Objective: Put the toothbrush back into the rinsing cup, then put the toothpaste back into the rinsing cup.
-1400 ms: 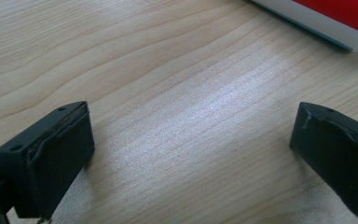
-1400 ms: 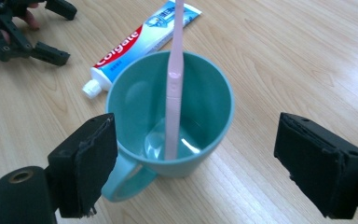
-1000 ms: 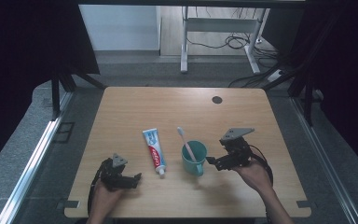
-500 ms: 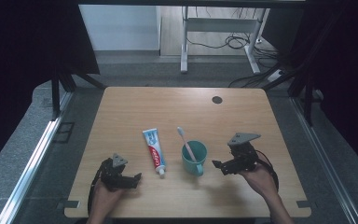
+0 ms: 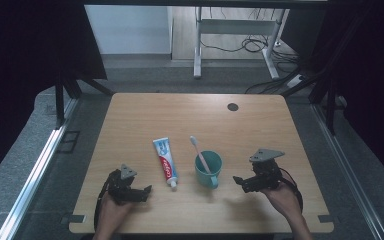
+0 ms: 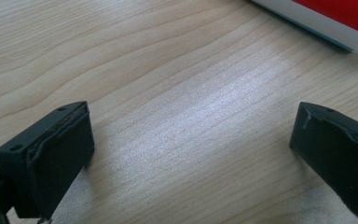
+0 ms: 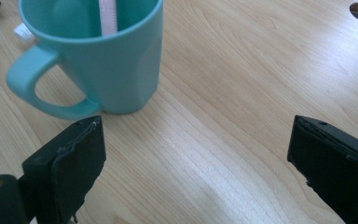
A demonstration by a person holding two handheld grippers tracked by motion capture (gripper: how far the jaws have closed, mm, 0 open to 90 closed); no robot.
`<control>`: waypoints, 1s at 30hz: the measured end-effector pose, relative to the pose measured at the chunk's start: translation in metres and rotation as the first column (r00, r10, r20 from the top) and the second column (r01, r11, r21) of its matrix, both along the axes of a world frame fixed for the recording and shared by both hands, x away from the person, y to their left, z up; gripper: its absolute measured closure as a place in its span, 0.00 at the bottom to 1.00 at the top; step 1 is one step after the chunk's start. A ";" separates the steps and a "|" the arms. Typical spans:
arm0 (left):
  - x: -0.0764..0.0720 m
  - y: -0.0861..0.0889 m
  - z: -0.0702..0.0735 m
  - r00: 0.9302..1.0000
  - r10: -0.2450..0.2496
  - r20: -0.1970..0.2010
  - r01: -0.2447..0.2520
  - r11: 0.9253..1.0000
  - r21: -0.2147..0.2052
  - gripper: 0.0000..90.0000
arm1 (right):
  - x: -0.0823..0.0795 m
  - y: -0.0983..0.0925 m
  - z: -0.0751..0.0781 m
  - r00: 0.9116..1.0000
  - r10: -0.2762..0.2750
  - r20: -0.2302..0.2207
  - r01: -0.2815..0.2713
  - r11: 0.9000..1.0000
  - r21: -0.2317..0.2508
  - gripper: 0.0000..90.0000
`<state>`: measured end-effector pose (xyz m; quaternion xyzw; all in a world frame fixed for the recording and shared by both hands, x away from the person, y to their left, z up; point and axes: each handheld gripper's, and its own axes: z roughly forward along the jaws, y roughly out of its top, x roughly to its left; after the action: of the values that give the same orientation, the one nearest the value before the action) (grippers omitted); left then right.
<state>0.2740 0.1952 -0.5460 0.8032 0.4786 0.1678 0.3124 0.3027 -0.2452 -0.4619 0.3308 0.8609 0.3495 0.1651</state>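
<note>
Two hand-held tongs on a wooden bench beside a teal mug

Right tongs, spread wide and empty after just opening, sit near the mug holding a toothbrush; left tongs gape empty near a toothpaste tube

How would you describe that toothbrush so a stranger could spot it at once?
Look at the wooden table, then the teal mug near its front middle. The toothbrush stands inside it, leaning up and left; unlike the toothpaste tube lying flat alongside, it is thin, pale and pokes above the rim.
</note>
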 end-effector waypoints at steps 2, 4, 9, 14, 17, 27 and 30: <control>0.000 0.000 0.000 1.000 -0.001 -0.001 0.001 1.000 0.003 0.00 | -0.001 -0.002 -0.003 1.000 -0.005 0.001 0.005 1.000 0.007 0.04; 0.000 0.000 0.000 1.000 0.000 -0.001 0.000 1.000 0.003 0.00 | -0.003 -0.004 -0.006 1.000 -0.010 -0.001 0.010 1.000 0.008 0.05; 0.000 0.000 0.000 1.000 0.000 -0.001 0.000 1.000 0.003 0.00 | -0.006 -0.009 -0.014 1.000 -0.020 -0.006 0.021 1.000 0.019 0.05; 0.000 0.000 0.000 1.000 0.000 -0.001 0.000 1.000 0.003 0.00 | -0.009 -0.014 -0.027 0.999 -0.032 -0.016 0.033 0.999 0.035 0.05; 0.000 0.000 0.000 1.000 0.001 -0.002 -0.001 1.000 0.003 0.00 | -0.011 -0.017 -0.034 0.999 -0.040 -0.016 0.041 0.999 0.030 0.05; 0.001 0.000 0.000 1.000 -0.002 -0.002 0.002 1.000 0.005 0.00 | -0.013 -0.024 -0.047 0.998 -0.064 -0.023 0.064 0.998 0.028 0.05; 0.002 0.000 0.002 1.000 0.001 -0.012 -0.001 1.000 0.009 0.00 | -0.014 -0.025 -0.050 0.998 -0.066 -0.023 0.067 0.997 0.028 0.06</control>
<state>0.2758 0.1948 -0.5445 0.8055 0.4800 0.1653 0.3057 0.2891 -0.2704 -0.5117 0.3654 0.8461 0.3524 0.1622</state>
